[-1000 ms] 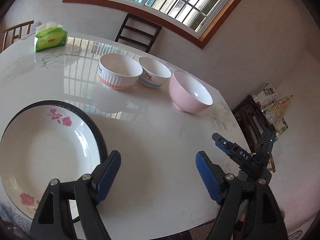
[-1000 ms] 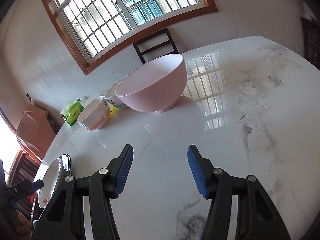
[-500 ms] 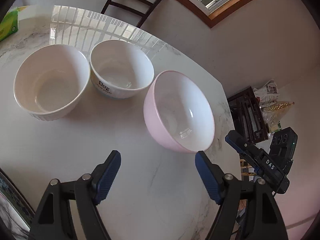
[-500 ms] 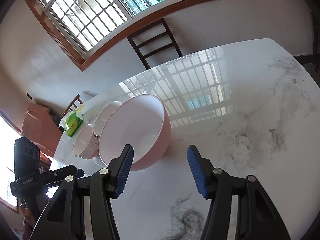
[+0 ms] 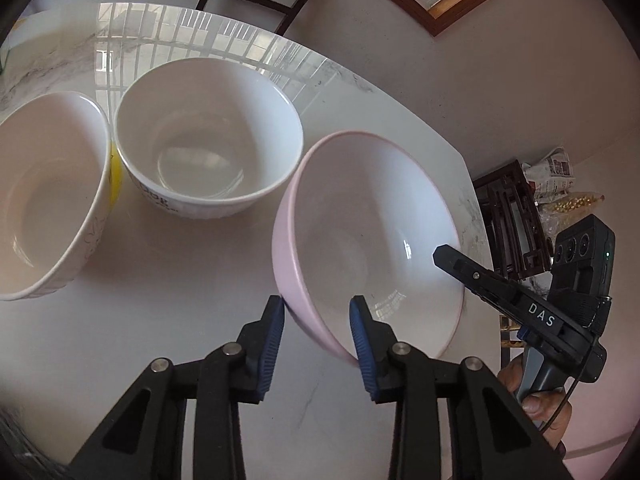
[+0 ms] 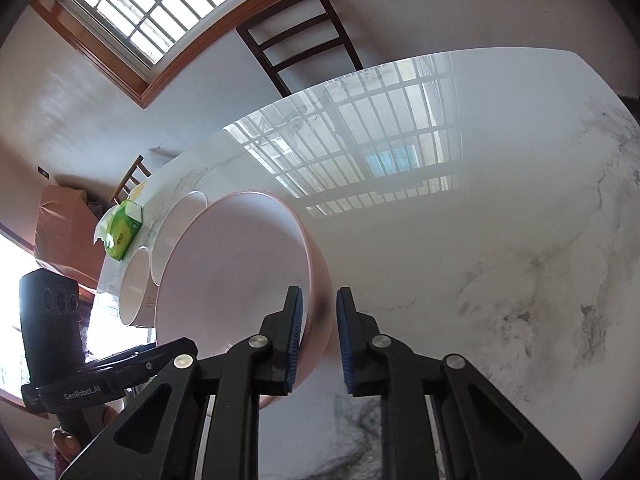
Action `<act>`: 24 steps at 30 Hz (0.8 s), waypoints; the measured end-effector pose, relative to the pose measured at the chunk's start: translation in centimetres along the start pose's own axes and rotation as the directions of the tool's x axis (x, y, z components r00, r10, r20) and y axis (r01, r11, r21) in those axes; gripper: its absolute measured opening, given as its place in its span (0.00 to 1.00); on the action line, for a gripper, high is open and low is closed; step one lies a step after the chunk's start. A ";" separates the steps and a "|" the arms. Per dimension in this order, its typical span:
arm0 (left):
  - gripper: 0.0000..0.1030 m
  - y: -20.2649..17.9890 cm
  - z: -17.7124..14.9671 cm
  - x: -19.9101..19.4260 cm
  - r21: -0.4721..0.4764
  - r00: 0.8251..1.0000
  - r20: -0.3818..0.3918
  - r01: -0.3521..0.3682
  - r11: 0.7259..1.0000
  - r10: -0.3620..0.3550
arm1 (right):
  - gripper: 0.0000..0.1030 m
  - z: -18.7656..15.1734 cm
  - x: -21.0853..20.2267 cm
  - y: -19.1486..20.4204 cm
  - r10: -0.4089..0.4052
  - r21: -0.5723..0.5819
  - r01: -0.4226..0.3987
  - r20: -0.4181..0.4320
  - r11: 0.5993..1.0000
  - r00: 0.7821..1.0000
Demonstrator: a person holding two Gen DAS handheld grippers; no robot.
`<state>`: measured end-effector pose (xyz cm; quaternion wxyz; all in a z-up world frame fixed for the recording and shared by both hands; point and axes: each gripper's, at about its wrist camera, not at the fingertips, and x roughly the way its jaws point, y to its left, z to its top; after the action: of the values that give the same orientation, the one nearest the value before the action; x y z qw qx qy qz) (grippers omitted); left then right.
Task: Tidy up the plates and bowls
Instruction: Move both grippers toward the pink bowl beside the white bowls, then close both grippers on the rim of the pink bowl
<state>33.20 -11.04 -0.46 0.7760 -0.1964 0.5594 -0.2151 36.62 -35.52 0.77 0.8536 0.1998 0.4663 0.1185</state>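
Observation:
A pink bowl (image 5: 372,232) is tipped up on the marble table (image 5: 168,280), its mouth facing my left gripper. My left gripper (image 5: 316,316) straddles the bowl's near rim, one pad outside and one inside. Its jaws are closing and a gap still shows. My right gripper (image 6: 319,320) is shut on the pink bowl's (image 6: 232,272) opposite rim. One of its fingers (image 5: 472,276) reaches over the bowl's inside in the left wrist view. Left of the pink bowl stand a white bowl (image 5: 208,148) and a cream bowl (image 5: 44,192).
A green tissue pack (image 6: 122,232) lies at the table's far end beyond the bowls. A dark chair (image 6: 300,52) stands behind the table under the window. A dark shelf (image 5: 508,216) with clutter stands off the table's right edge. A hand (image 5: 540,396) holds the right gripper's handle.
Both grippers came in to the pink bowl from opposite sides. The right one shut on its rim, the left one narrowed around the near rim, and the bowl tipped. The flowered plate left the left wrist view.

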 end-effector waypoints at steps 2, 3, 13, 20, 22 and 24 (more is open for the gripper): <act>0.28 -0.1 -0.4 -0.1 0.003 1.000 -0.004 -0.025 1.000 0.025 | 0.14 -0.3 -0.3 0.6 -0.019 -0.021 0.019 0.004 1.000 1.000; 0.27 0.2 -0.8 -0.2 -0.009 1.000 -0.012 -0.024 1.000 0.024 | 0.14 -0.5 -0.5 0.7 -0.018 -0.018 0.019 0.003 1.000 1.000; 0.27 1.0 -9.0 -8.8 -0.011 1.000 0.016 -0.008 1.000 0.009 | 0.14 -5.9 -5.1 4.2 0.073 -0.053 -0.076 -0.057 0.996 0.996; 0.27 3.0 -15.9 -12.9 -0.008 1.000 0.002 -0.018 1.000 0.018 | 0.14 -13.6 -7.5 7.7 0.105 -0.105 -0.118 -0.115 0.987 0.988; 0.27 3.7 -17.5 -13.6 -0.006 1.000 -0.004 -0.022 1.000 0.022 | 0.14 -15.5 -7.9 8.5 0.111 -0.120 -0.126 -0.128 0.985 0.986; 0.27 4.1 -19.0 -13.9 -0.006 0.999 -0.016 -0.031 0.999 0.031 | 0.15 -17.1 -8.2 9.2 0.118 -0.132 -0.136 -0.136 0.982 0.984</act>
<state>11.65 -1.13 2.57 0.7742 -0.1883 0.5693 -0.2028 17.64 -26.60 2.78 0.8246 0.1606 0.4968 0.2179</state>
